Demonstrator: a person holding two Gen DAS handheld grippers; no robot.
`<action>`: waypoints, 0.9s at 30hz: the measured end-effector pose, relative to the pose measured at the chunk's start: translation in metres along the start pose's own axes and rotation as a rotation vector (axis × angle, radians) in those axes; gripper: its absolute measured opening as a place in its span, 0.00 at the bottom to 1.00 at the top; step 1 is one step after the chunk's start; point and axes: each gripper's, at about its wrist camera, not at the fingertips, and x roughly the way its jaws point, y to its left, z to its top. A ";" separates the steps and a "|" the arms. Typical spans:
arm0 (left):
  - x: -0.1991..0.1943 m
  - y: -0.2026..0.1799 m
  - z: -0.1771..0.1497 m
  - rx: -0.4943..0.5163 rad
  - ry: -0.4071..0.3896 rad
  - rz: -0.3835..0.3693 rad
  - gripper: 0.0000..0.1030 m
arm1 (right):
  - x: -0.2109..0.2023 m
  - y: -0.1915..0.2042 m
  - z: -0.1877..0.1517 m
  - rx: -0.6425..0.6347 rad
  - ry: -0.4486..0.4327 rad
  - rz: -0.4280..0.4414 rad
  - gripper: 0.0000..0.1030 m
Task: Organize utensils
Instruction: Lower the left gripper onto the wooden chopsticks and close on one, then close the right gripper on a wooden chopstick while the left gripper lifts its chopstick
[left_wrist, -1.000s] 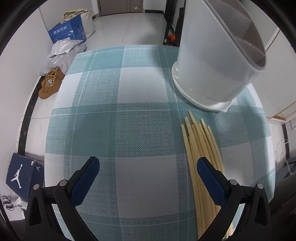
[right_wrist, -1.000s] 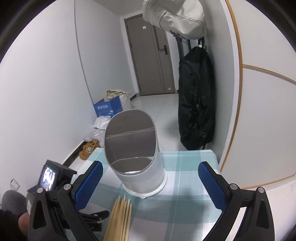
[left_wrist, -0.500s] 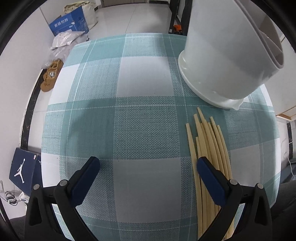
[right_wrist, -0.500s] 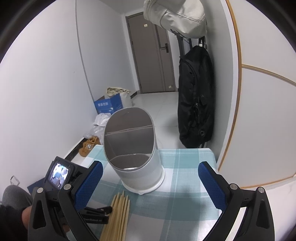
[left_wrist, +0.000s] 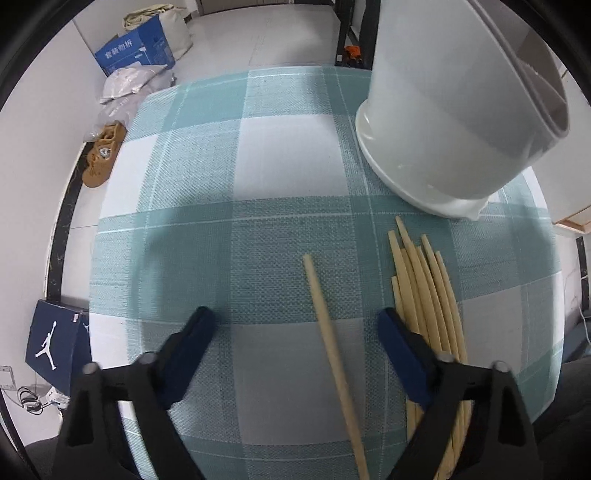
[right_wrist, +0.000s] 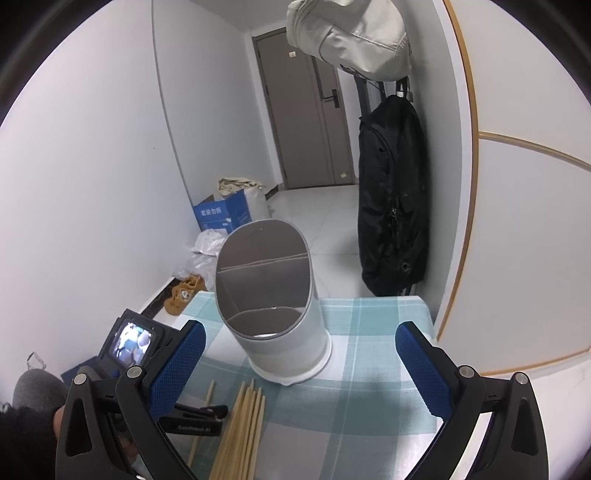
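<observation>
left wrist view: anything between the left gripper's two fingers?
Yes. One chopstick lies on the checked cloth between the fingers of the left gripper, touching neither pad as the jaws are closing. The chopstick bundle sits outside, beyond the other finger.

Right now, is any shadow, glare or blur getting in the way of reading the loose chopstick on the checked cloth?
Left wrist view: soft shadow on the teal checked tablecloth, single pale wooden chopstick sharp, edges bowed by fisheye. Right wrist view: no glare, that chopstick partly hidden behind a blue-padded finger.

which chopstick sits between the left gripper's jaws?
The lone chopstick, lying apart to the left of the bundle of chopsticks. The left gripper straddles it, jaws closing, not yet touching; the bundle lies outside its right finger.
</observation>
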 end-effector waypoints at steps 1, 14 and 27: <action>-0.001 -0.001 0.001 0.007 -0.003 -0.002 0.63 | 0.001 0.000 0.000 -0.001 0.002 -0.001 1.00; -0.001 0.010 0.014 -0.021 -0.046 -0.061 0.02 | 0.024 0.006 -0.018 0.023 0.177 0.102 0.88; -0.042 0.042 0.014 -0.152 -0.208 -0.251 0.01 | 0.077 0.024 -0.060 0.066 0.484 0.135 0.39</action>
